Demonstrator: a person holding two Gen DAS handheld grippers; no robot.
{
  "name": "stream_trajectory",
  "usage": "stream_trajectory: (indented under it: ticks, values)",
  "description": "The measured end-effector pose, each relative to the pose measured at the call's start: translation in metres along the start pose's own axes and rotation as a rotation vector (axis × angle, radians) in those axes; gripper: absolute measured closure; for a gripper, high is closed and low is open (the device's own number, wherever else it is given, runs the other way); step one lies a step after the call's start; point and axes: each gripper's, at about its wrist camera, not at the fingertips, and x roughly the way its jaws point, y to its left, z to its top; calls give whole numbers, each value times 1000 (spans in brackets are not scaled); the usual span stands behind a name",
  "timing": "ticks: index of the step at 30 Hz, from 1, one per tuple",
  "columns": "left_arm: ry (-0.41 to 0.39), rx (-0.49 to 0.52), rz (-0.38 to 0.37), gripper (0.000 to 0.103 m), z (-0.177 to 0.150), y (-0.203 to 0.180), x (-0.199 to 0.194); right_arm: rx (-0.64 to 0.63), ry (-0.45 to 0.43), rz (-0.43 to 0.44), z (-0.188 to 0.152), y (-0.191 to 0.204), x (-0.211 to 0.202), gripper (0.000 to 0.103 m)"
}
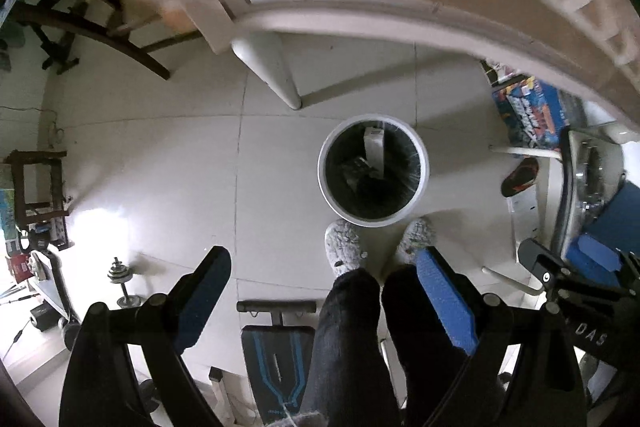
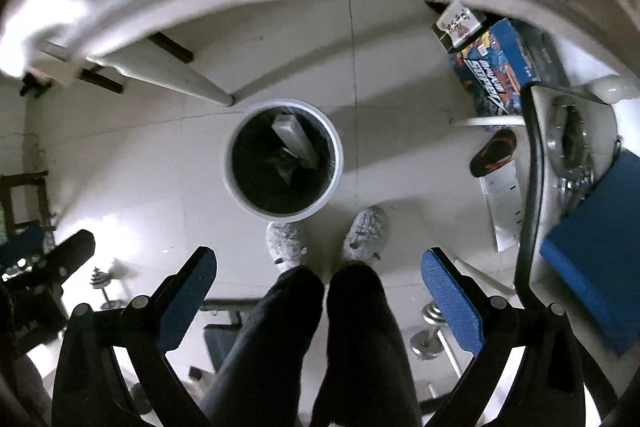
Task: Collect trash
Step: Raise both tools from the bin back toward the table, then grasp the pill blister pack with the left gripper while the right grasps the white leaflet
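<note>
Both grippers spread, nothing held — left gripper (image 1: 324, 291) and right gripper (image 2: 320, 287) point down over the bin (image 1: 373, 174), which probably sits nearer the left.

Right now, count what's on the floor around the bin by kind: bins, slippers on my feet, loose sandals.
Trash bin: 1
Grey fuzzy slippers: 2
Black and orange sandal: 1
Total: 4

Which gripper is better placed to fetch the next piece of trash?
Neither clearly: left gripper and right gripper both hang open and empty above the trash bin, side by side. No loose trash is identifiable.
</note>
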Motion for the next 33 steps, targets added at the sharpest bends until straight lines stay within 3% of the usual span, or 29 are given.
stream_trajectory:
  ticks: [3,8,13,16,21,25,30,33]
  values:
    - [-33,-16,-24,8,6,4,-38,16,-18,33,0,2,-41,0]
    - [-134,-21,-30,8,44,-6,-96,89,-94,100,22,-12,-119,0]
    - [-241,25,-34,8,105,-56,-132,179,-186,111,72,-64,-181,0]
    - [-269,73,-21,8,144,-97,-140,163,-195,74,112,-99,-201,0]
    - [-243,126,-20,9,220,-159,-128,9,-154,-45,217,-160,-213,0]
    - [-173,169,-47,9,277,-195,-101,-174,-80,-150,307,-186,-195,0]
    - [-87,240,-68,9,313,-220,-74,-407,7,-235,389,-185,-167,0]
    - [-57,264,-84,9,323,-231,-65,-506,46,-253,417,-177,-155,0]
